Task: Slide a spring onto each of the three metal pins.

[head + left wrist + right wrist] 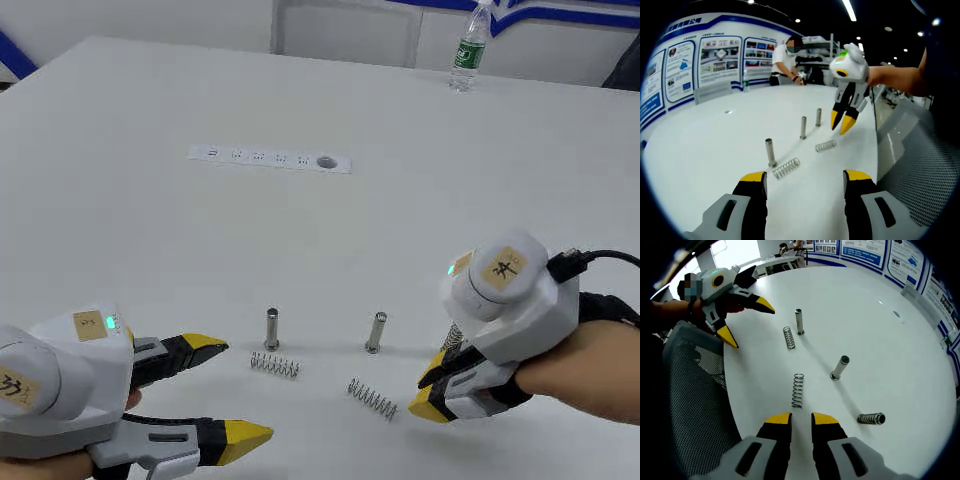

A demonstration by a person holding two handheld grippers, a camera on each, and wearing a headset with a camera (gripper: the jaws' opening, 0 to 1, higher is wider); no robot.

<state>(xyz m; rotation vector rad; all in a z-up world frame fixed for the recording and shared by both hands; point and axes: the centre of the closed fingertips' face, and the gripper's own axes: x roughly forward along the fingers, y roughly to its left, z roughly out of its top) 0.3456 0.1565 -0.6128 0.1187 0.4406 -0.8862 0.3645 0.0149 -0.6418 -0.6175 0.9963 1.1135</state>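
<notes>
Two bare metal pins (271,328) (376,332) stand upright on the white table (150,220). A third pin (871,418) wears a spring and is partly hidden behind my right gripper (430,395) in the head view. One loose spring (274,365) lies by the left pin, another spring (372,398) lies just left of the right gripper's tips. In the right gripper view that spring (798,390) lies straight ahead of the narrowly open, empty jaws. My left gripper (232,390) is wide open and empty, short of the left spring (786,168).
A recessed power strip (270,158) sits mid-table, and a water bottle (468,45) stands at the far edge. A mesh chair (695,390) is beside the near table edge. A person (785,60) stands beyond the far side.
</notes>
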